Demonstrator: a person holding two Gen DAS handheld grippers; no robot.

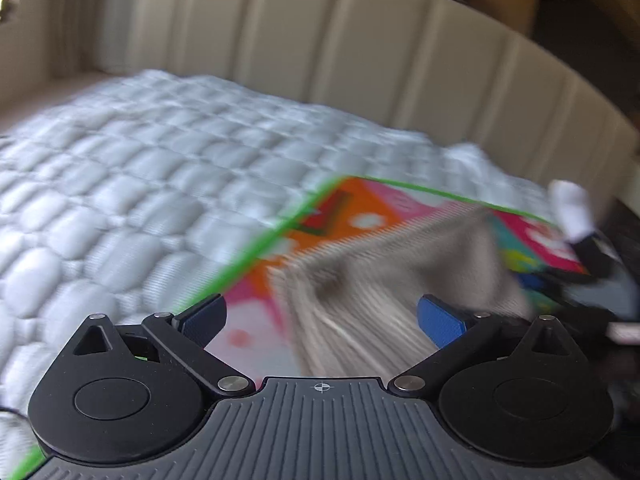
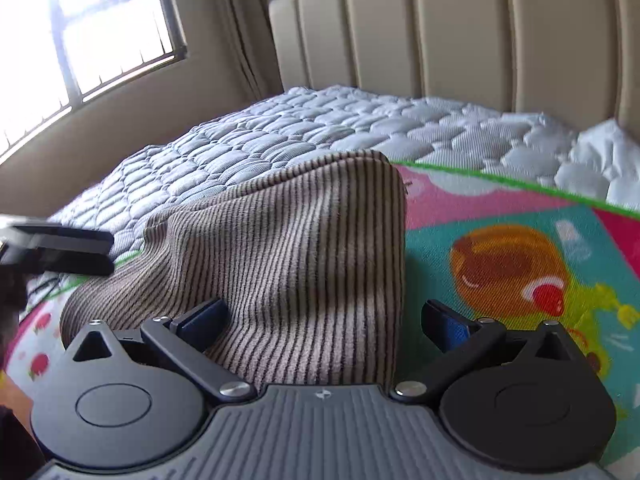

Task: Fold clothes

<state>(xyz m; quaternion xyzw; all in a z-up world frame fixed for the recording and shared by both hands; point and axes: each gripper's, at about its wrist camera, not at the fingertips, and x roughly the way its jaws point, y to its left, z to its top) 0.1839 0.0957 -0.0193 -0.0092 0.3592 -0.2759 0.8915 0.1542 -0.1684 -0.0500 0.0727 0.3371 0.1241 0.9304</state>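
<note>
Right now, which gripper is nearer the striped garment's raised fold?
Right, I'd judge. The right gripper sits open directly over the striped garment, its fold just ahead. The left gripper, also open, hovers off to the garment's side.

Both grippers are held low and point forward. The left gripper [image 1: 322,320] has its jaws spread wide, with nothing between its blue pads [image 1: 442,322]. The right gripper [image 2: 324,322] has its jaws spread wide too, and they pinch nothing. The left view is blurry.

Striped garment [image 2: 304,256] (brown-beige) lies folded, humped.
</note>
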